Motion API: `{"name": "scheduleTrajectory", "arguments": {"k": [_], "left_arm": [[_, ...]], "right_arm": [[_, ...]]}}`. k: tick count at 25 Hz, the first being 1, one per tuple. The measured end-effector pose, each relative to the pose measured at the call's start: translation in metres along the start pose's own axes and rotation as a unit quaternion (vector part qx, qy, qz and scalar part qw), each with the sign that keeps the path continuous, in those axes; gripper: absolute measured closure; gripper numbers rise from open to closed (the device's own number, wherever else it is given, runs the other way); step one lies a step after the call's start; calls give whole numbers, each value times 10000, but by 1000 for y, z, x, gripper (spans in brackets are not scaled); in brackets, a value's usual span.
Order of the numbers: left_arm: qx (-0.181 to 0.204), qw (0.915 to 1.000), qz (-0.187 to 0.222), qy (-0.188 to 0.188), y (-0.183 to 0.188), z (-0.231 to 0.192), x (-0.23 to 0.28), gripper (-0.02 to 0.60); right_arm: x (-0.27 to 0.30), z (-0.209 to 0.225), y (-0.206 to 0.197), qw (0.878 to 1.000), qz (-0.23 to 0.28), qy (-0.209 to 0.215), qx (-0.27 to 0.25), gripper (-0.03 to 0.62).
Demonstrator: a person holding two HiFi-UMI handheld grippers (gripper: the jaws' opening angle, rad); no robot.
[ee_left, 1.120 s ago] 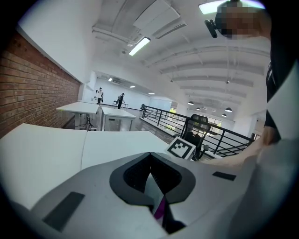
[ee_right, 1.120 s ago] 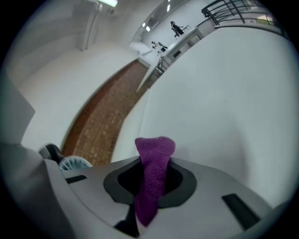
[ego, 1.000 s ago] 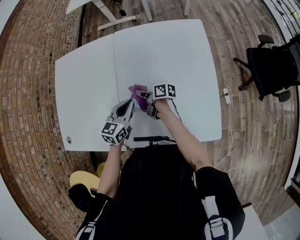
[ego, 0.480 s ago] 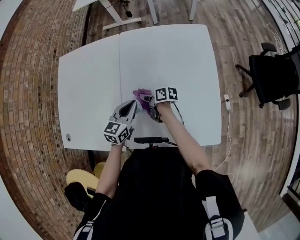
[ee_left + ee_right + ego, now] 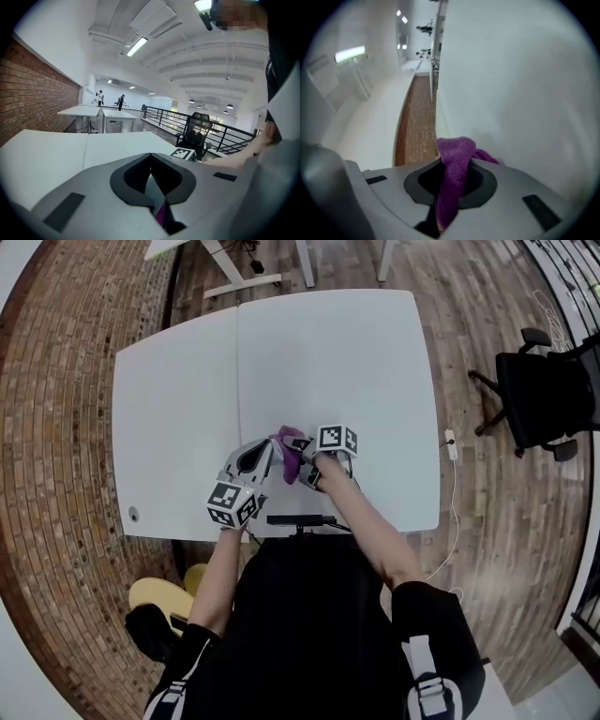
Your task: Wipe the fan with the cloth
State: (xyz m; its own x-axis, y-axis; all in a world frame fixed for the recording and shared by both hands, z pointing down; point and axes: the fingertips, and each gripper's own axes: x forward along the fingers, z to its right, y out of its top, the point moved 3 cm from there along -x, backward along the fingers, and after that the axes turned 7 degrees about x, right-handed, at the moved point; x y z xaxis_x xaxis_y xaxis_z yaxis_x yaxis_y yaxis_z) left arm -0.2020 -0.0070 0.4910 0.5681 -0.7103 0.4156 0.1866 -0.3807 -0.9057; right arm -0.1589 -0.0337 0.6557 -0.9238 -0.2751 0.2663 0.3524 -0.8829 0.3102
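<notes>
Left tool (image 5: pixel 268 452) and right tool (image 5: pixel 302 459), two in all, meet tip to tip over the near edge of one white counter (image 5: pixel 328 352). On the left tool the jaws are closed together, and a sliver of purple shows low in the gap. On the right tool the jaws clamp one purple cloth (image 5: pixel 452 161), which bulges out past the tips and sits just beside the left tool's tips, above the counter. Two panels joined at one seam make up the counter top. Farther off, to the right on the wood floor, are one white cable (image 5: pixel 459 488) and one black office chair (image 5: pixel 544 390).
</notes>
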Motion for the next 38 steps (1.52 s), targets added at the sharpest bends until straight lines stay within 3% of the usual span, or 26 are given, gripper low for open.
{"name": "scheduleTrajectory", "arguments": {"k": [3,5,8,11,12,13,15,16,17,18,20,22,25,29,31,33,35,38], "left_arm": [[-5,10000,-16,2,-1,2,0,575],[0,10000,-11,18,-1,3,1,575],[21,10000,-4,27,0,4,3,575],[-188,9998,89,82,0,1,0,575],[-492,9985,191,175,-1,-3,-4,575],[-930,9947,326,277,-2,-9,-11,575],[-1910,9793,561,368,-8,-19,-24,575],[-2330,9699,635,319,-12,-21,-26,575],[-2680,9606,698,238,-15,-22,-25,575],[-2976,9514,769,172,-17,-23,-22,575],[-3406,9355,932,138,-17,-28,-17,575],[-3445,9341,919,143,-17,-35,-13,574],[-2989,9530,500,-74,-12,-39,-2,575],[-2088,9772,82,-365,2,-44,26,575],[-1772,9825,191,-548,17,-45,39,575],[-1814,9809,448,-539,28,-46,37,575],[-1879,9798,646,-219,30,-47,18,575],[-2148,9712,1031,-15,24,-37,-9,575]], "right_arm": [[6,20,10,9908,-178,-914,-978,537],[4,20,11,9705,-385,-1433,-1899,537],[-4,17,7,9150,-741,-2206,-3295,537],[-27,9,16,8340,-666,-3176,-4462,537],[-32,2,20,8232,-542,-3247,-4626,537],[-32,-10,23,8363,-432,-2981,-4582,537],[-22,-40,21,9028,-393,-1763,-3903,537],[-18,-54,18,9294,-462,-1189,-3465,537],[-16,-63,14,9454,-574,-816,-3102,537],[-15,-67,10,9533,-713,-647,-2862,537],[-16,-68,-2,9563,-948,-648,-2689,537],[-19,-65,-12,9548,-1013,-766,-2688,537],[-30,-63,-20,9532,-808,-967,-2748,537],[-48,-54,-30,9616,-412,-1051,-2502,537],[-54,-46,-36,9606,-509,-1079,-2508,537],[-63,-42,-31,9597,-393,-1125,-2546,537],[-77,-54,-19,9644,-18,-872,-2495,537],[-90,-113,-21,9709,174,400,-2356,537]]}}
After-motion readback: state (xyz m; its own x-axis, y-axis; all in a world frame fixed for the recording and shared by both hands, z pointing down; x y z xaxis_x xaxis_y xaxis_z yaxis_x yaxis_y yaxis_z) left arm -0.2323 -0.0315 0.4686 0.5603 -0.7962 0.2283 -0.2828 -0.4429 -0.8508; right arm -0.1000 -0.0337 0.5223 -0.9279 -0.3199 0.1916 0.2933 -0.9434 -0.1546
